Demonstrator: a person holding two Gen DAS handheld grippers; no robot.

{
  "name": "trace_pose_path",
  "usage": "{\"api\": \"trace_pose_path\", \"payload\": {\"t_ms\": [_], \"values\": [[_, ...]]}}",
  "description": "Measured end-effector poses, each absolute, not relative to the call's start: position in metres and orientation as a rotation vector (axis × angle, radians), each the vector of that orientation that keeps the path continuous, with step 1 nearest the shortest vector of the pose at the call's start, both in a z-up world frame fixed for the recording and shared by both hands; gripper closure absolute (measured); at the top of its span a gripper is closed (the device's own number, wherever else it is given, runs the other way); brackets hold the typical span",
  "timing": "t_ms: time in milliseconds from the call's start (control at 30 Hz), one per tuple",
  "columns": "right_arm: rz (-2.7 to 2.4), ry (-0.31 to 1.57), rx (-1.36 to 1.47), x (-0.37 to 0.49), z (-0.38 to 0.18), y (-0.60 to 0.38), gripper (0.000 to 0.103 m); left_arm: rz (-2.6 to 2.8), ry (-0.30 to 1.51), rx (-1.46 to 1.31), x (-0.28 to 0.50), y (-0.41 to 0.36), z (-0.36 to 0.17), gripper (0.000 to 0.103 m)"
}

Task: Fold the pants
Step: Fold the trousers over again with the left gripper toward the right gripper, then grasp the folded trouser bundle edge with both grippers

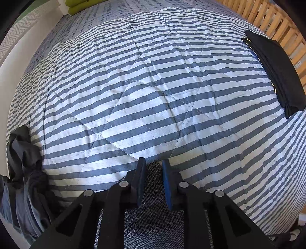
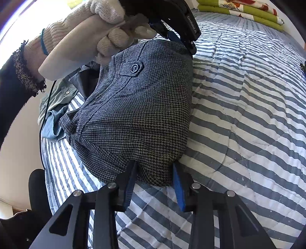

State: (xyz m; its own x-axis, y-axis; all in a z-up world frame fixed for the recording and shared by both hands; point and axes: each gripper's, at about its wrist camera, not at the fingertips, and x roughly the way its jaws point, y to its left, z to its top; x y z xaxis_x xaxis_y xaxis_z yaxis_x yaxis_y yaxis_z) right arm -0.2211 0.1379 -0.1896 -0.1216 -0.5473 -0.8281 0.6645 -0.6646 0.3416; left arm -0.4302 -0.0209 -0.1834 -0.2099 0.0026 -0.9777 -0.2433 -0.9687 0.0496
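Note:
The grey houndstooth pants (image 2: 137, 115) are a thick folded bundle with a buttoned pocket flap on top, held over the striped quilt (image 2: 248, 115). My right gripper (image 2: 154, 170) clamps the near end, its jaws wide around the thick fold. At the far end, a gloved hand (image 2: 91, 38) holds my left gripper (image 2: 191, 46) on the bundle's far corner. In the left wrist view, the left gripper (image 1: 154, 166) has houndstooth cloth (image 1: 153, 210) between and below its narrow-set fingers.
A folded black garment (image 1: 275, 72) lies at the quilt's right edge by wooden slats (image 1: 277, 23). Crumpled dark clothes (image 1: 24, 162) and a denim shirt (image 2: 55, 115) lie on the left edge. Green folded bedding (image 2: 239, 11) sits at the far end.

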Motion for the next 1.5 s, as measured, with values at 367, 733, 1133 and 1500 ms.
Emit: {"api": "trace_pose_path", "payload": {"t_ms": [367,733,1133,1500], "values": [[-1.922,0.231,1.253,-0.206,-0.179,0.137,0.09,2.4,0.263,-1.867,-0.434,-0.026,-0.18,0.103],[-1.927,0.091,1.244,-0.213,-0.155,0.172,0.074,2.531,0.044,-1.6,-0.336,-0.087,-0.104,0.101],[-1.825,0.193,1.33,-0.202,-0.192,0.1,0.073,2.534,0.086,-1.668,-0.311,-0.134,-0.164,0.101],[-1.91,0.201,1.258,-0.197,-0.149,0.124,0.073,2.593,-0.108,-1.553,-0.19,-0.157,-0.112,0.099]]}}
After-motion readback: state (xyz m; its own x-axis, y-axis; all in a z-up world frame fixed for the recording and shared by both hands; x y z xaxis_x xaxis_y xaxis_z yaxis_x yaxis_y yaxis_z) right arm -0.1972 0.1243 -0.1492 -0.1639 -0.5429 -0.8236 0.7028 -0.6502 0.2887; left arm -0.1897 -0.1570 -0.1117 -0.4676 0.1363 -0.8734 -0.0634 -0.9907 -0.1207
